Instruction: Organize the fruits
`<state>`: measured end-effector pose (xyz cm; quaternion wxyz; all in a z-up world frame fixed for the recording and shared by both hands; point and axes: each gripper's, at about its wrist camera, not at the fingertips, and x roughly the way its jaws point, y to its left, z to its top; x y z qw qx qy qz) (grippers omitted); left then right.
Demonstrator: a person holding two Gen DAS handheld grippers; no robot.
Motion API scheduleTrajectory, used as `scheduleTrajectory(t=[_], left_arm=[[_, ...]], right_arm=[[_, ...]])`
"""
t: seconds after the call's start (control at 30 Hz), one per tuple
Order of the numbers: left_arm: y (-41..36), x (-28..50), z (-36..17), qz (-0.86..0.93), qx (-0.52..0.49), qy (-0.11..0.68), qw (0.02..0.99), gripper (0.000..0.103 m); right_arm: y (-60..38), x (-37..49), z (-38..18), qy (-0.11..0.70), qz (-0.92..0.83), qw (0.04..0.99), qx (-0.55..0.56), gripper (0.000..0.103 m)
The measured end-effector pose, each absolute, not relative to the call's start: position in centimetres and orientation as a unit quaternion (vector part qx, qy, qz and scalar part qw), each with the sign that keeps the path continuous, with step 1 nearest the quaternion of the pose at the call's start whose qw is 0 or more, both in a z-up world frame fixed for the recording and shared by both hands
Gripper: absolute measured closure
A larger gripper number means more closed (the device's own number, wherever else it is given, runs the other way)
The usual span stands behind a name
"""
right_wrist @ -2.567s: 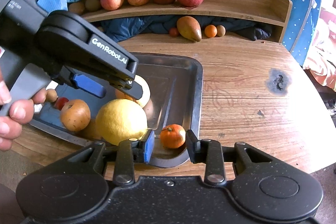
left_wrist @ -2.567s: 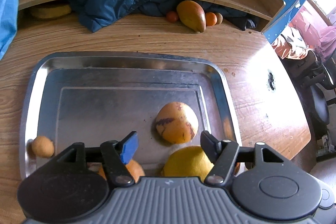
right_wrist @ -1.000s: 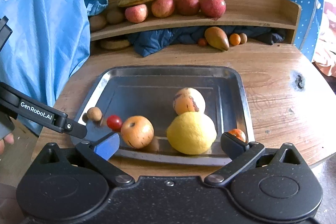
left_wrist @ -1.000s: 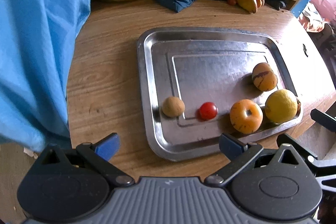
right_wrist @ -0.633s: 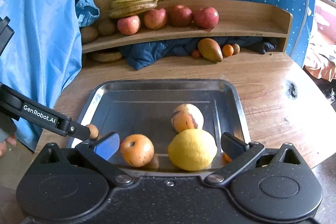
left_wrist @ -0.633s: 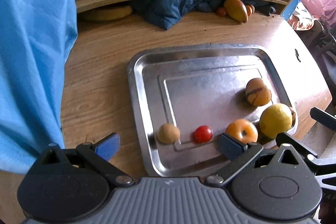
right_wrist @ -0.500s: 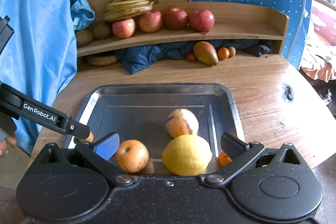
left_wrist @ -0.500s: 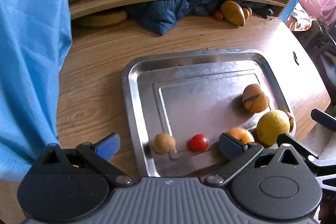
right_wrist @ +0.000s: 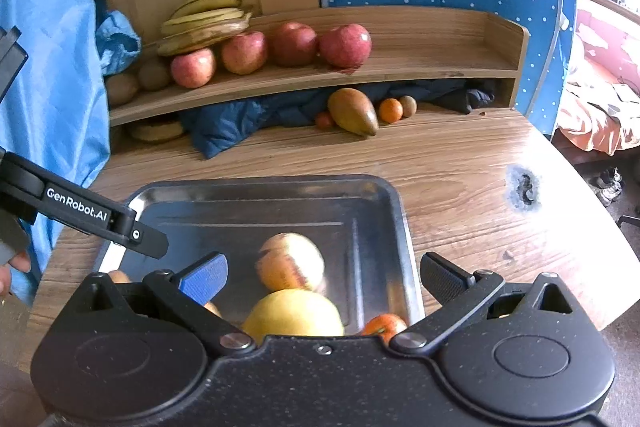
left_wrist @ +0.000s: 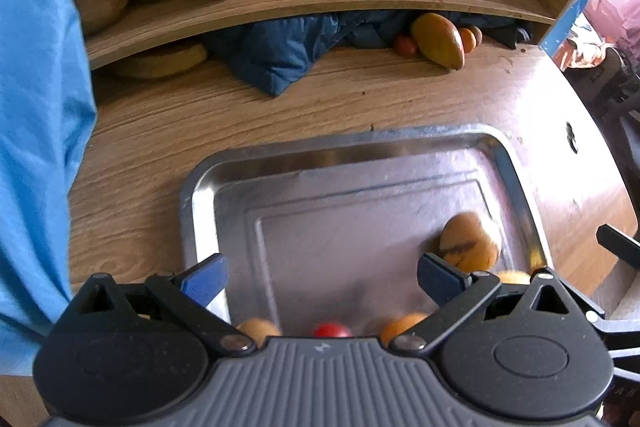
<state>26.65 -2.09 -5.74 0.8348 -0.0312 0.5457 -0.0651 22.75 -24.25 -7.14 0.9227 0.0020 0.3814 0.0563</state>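
From the left wrist, the left gripper (left_wrist: 322, 273) is spread wide and holds nothing; it hangs over the near end of the metal tray (left_wrist: 200, 195) on the wooden table (left_wrist: 160, 131); a spotted orange fruit (left_wrist: 469, 242) sits by the tray's right wall (a bit blurry); a small red fruit (left_wrist: 331, 329) peeks out at the near edge.

From the right wrist, the right gripper (right_wrist: 323, 273) is wide too, with nothing in it; a big yellow lemon (right_wrist: 293, 314) lies in the tray just under it; red apples (right_wrist: 344, 45) and bananas (right_wrist: 206, 19) sit on the shelf (right_wrist: 420, 65) behind.
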Motion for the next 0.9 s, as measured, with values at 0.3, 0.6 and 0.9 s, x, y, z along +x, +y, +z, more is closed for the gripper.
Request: scheduleTrajectory(t=[0.3,0.6,0.9], left_arm=[[-7.0,30.3,-6.0,-0.034,-0.049,0.551,0.833,0.001],[-11.8,34.2,-5.6,-0.008,-0.06,0.538,0.841,0.001],[-14.3,37.4,-5.2,0.034,-0.076,0.528,0.845,0.001]], right_arm=[[-29.1,27.2,-8.0,0.398,0.076,0.914,0.008,0.001],[-34.1,31.9,-8.8,0.408,0.09,0.908,0.012,0.001],[-37.6,36.4,-9.7,0.411,0.123,0.904,-0.005,0.001]])
